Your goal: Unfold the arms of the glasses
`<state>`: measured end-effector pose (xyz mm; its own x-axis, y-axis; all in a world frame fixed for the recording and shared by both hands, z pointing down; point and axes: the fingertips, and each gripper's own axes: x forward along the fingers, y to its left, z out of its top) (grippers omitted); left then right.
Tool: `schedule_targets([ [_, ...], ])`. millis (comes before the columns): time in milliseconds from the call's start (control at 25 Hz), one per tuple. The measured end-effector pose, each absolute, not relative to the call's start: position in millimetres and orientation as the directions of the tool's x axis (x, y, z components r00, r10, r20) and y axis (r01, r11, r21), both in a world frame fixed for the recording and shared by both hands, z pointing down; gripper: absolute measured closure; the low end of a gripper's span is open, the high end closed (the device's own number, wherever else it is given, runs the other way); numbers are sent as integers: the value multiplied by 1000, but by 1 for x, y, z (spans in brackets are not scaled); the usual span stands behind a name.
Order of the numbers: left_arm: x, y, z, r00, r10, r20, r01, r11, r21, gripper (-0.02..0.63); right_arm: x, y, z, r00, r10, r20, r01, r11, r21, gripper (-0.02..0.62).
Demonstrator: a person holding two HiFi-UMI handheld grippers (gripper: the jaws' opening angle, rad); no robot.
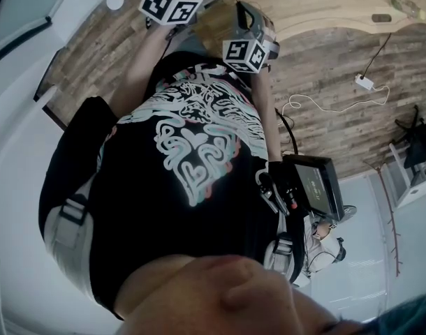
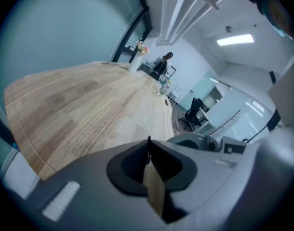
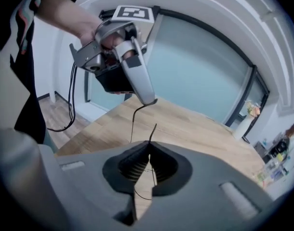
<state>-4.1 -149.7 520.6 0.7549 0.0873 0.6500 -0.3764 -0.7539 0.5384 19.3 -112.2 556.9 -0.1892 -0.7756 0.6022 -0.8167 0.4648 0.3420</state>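
The glasses (image 3: pixel 132 126) are thin black wire, held in the air above the wooden table (image 3: pixel 185 129). In the right gripper view, one wire arm curves down from the tip of my left gripper (image 3: pixel 148 100), which is shut on its end. My right gripper (image 3: pixel 149 146) is shut on another part of the frame, and a short wire end sticks up out of its jaws. The left gripper view shows my left gripper (image 2: pixel 148 141) with its jaws together and a sliver of dark wire at the tip. In the head view, both marker cubes (image 1: pixel 170 2) (image 1: pixel 246 53) are close together before my torso; the glasses are hard to make out there.
The long wooden table (image 2: pixel 89 109) runs away from me, with a vase of flowers (image 2: pixel 136 60), bottles and a person (image 2: pixel 164 64) at its far end. An office chair (image 2: pixel 193 112) stands to the right. A white power adapter with its cable (image 1: pixel 364 82) lies on the wood floor.
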Motion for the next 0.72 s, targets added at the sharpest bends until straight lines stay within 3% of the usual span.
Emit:
schedule_targets([
  [320, -4, -153, 527, 756, 85, 649, -382, -747, 544, 603, 42, -107, 537, -175, -837, 518, -928, 316, 197, 589],
  [720, -9, -161, 526, 780, 72, 622, -401, -705, 585, 601, 80, -102, 512, -205, -917, 342, -976, 168, -137, 589],
])
